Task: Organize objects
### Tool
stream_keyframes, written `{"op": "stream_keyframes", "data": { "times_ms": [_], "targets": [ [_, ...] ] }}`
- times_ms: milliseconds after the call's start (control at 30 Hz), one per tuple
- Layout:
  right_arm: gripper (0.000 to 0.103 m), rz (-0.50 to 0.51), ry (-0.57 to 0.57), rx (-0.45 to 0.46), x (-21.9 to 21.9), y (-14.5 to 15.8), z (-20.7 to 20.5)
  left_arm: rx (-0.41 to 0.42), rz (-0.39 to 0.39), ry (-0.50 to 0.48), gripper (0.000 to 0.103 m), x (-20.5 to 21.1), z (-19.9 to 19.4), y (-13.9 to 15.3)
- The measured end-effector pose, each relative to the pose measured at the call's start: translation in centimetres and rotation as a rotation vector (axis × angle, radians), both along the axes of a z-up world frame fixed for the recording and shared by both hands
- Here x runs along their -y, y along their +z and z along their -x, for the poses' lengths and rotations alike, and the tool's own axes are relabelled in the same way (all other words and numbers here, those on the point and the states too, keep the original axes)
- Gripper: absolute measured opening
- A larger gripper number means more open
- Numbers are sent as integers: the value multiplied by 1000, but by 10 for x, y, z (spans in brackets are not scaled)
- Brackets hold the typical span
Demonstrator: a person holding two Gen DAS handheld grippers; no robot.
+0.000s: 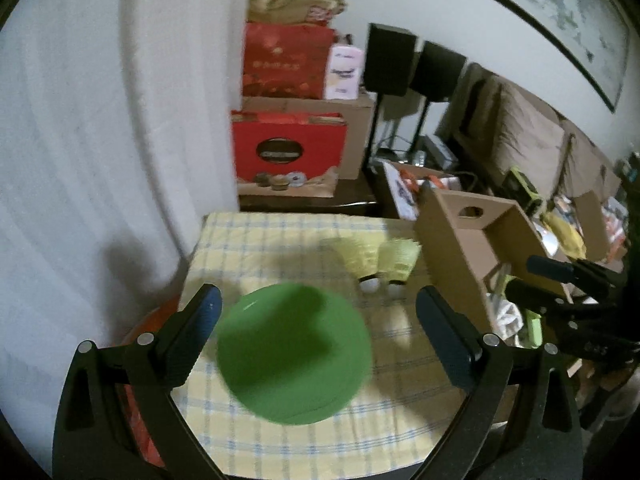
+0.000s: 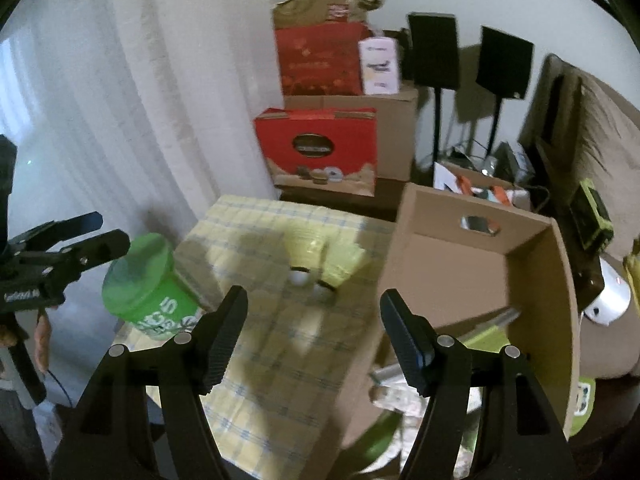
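Green tub (image 1: 294, 354) is sitting on the table (image 1: 280, 436) with its checked cloth, at the left edge, directly between the left gripper (image 1: 318, 334) jaws, which are gaping wide and gripping nothing. Two yellow shuttlecocks (image 2: 320, 264) are lying further back, near the cardboard box (image 2: 536, 320) standing on the right. Right gripper (image 2: 314, 334) is hovering over the cloth, jaws wide apart, holding nothing.
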State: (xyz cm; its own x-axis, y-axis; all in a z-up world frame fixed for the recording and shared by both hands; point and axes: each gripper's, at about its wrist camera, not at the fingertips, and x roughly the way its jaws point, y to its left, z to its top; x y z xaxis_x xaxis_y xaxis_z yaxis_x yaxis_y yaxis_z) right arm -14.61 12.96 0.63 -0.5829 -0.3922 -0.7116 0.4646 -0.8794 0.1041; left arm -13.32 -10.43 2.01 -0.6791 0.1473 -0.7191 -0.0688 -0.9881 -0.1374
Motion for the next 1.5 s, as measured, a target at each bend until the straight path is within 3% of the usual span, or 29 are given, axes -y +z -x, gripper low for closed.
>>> {"op": "stream_keyframes", "data": {
  "times_ms": [400, 867, 1267, 1500],
  "targets": [
    [72, -47, 216, -87, 74, -15, -33, 3, -88, 65, 97, 63, -28, -22],
    [80, -61, 305, -120, 113, -25, -50, 47, -158, 146, 97, 110, -53, -67],
    [85, -40, 336, -113, 125, -29, -54, 34, -89, 20, 97, 79, -61, -107],
    [87, -47, 352, -85, 135, -38, -52, -9, -84, -40, 97, 60, -61, -113]
  ]
}}
